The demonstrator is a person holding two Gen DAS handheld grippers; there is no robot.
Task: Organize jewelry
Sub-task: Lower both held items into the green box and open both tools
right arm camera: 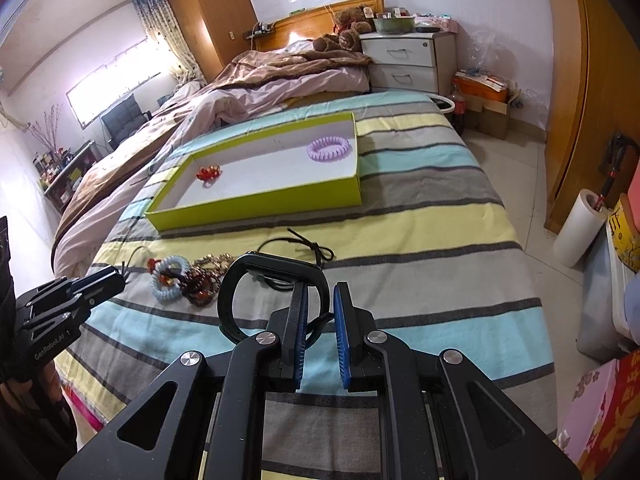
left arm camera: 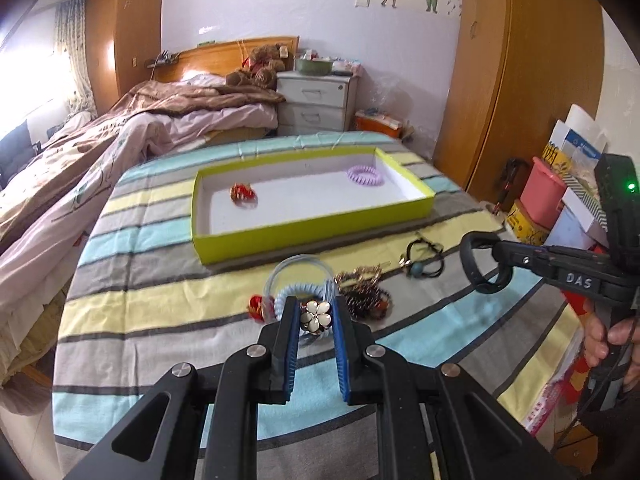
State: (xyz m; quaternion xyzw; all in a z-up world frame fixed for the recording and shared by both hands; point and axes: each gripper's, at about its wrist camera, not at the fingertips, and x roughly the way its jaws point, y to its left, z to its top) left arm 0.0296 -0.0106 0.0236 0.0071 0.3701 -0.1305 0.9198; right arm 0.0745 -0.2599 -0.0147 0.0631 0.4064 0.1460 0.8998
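A lime-green tray (left arm camera: 320,236) (right arm camera: 256,210) lies on the striped bed, holding a red ornament (left arm camera: 243,194) (right arm camera: 208,172) and a purple coil hair tie (left arm camera: 365,174) (right arm camera: 329,147). My left gripper (left arm camera: 316,312) is shut on a gold flower clip (left arm camera: 316,317), just above a pale blue coil tie (left arm camera: 298,288) (right arm camera: 170,278). My right gripper (right arm camera: 320,296) (left arm camera: 500,260) is shut on a black wristband (right arm camera: 256,280) (left arm camera: 478,264), held above the bed. A bead bracelet pile (left arm camera: 364,292) (right arm camera: 204,280) and a black cord (left arm camera: 424,258) (right arm camera: 312,248) lie on the cover.
A small red ornament (left arm camera: 256,306) sits left of the blue tie. Unmade bedding (left arm camera: 120,140) lies left of the striped bed. A white nightstand (left arm camera: 316,100) stands behind. Boxes and a pink bin (left arm camera: 544,196) are stacked at the right, by a wooden wardrobe (left arm camera: 520,60).
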